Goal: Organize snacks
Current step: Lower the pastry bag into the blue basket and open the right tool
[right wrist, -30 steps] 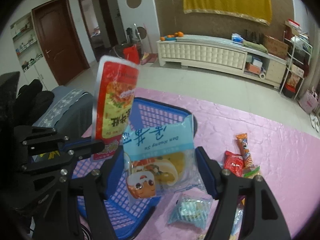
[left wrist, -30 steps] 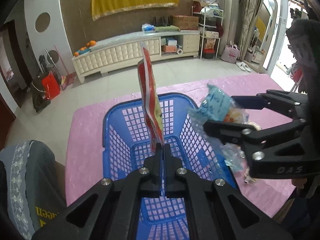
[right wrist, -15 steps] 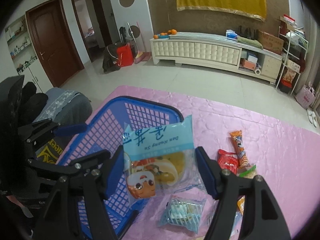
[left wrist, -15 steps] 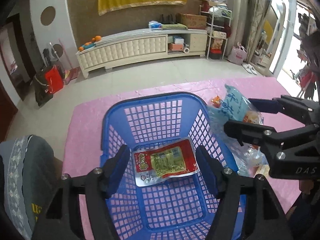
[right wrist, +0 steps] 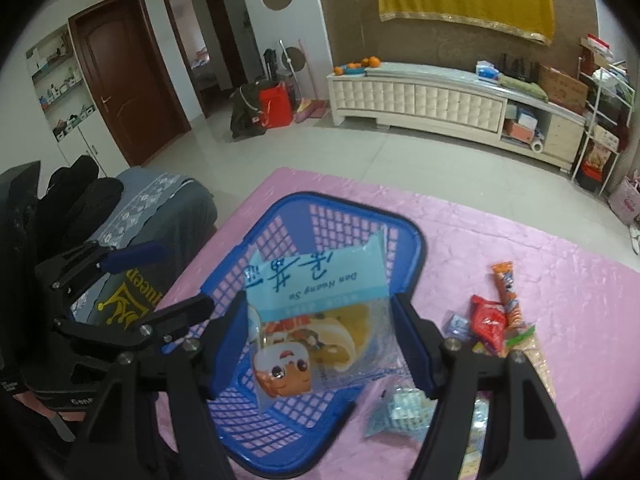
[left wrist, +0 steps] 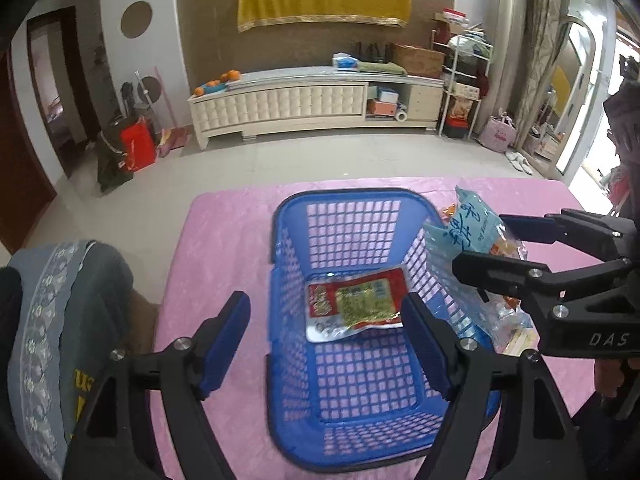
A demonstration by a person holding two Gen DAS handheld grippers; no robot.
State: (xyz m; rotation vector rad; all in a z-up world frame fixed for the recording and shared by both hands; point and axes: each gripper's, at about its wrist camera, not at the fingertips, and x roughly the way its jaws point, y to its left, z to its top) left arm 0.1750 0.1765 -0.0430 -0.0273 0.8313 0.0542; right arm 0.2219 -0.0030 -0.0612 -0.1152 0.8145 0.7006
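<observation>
Seemingly done with its drop, the left tool [left wrist: 324, 314] gaped wide and empty over the basket [left wrist: 348, 200], where a red packet [left wrist: 354, 302] lay flat on the mesh floor. Beside the rim, the right tool [left wrist: 490, 246] pinched a blue bag [left wrist: 470, 228].

From the right wrist, the right tool [right wrist: 320, 334] clamped that bag [right wrist: 316, 292] above the basket [right wrist: 416, 248], likely to drop it in. More snacks [right wrist: 494, 318] lay on the pink counter [right wrist: 580, 300]; a white cabinet [right wrist: 416, 100] lined the far wall.

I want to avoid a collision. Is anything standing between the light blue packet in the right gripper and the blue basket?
Nothing visible blocks it. The light blue packet hangs over the blue basket; only the red packet lies flat inside. The left gripper is open beside it.
</observation>
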